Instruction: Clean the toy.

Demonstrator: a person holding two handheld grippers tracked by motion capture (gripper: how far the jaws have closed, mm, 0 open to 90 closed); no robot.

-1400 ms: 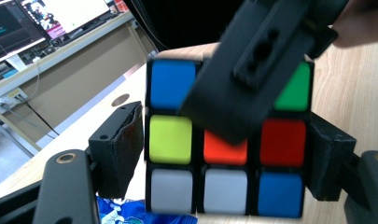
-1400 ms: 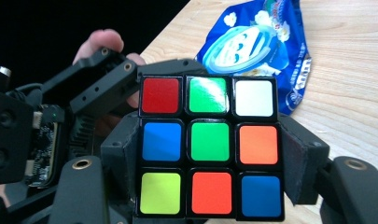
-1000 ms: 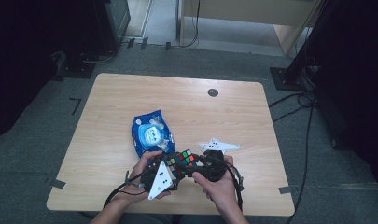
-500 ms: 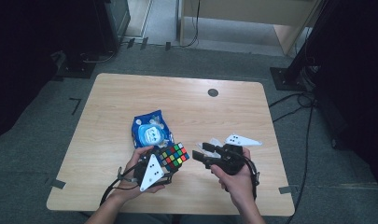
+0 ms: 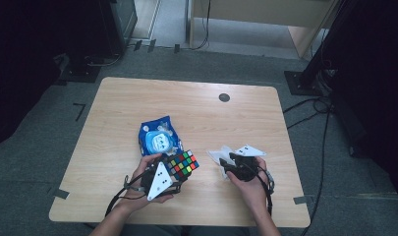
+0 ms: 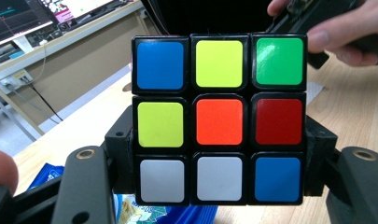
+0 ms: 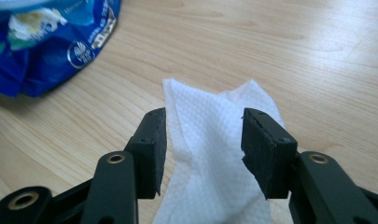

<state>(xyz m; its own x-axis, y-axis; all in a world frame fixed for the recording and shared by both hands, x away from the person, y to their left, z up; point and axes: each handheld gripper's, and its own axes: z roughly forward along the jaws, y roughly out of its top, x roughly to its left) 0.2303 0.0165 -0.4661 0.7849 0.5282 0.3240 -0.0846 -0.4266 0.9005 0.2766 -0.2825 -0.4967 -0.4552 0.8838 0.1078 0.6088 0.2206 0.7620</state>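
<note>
Between the left hand-held gripper's (image 5: 173, 172) jaws sits the cube (image 6: 218, 119), pinched at its sides above the bench (image 5: 137, 103). The right gripper view shows the right hand-held gripper (image 7: 203, 149) closing, spread around a white tissue (image 7: 210, 154) lying flat, not squeezing it. The high view adds a blue pack (image 5: 158, 137) nearby.

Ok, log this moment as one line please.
left gripper: shut on puzzle cube | right gripper: jaws closing around white wipe, not yet gripped | wipes pack: on table

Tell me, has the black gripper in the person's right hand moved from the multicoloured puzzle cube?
Yes. The right gripper has left the cube, moving rightward toward the table's right edge, down over the white tissue, its jaws closing around it.
</note>
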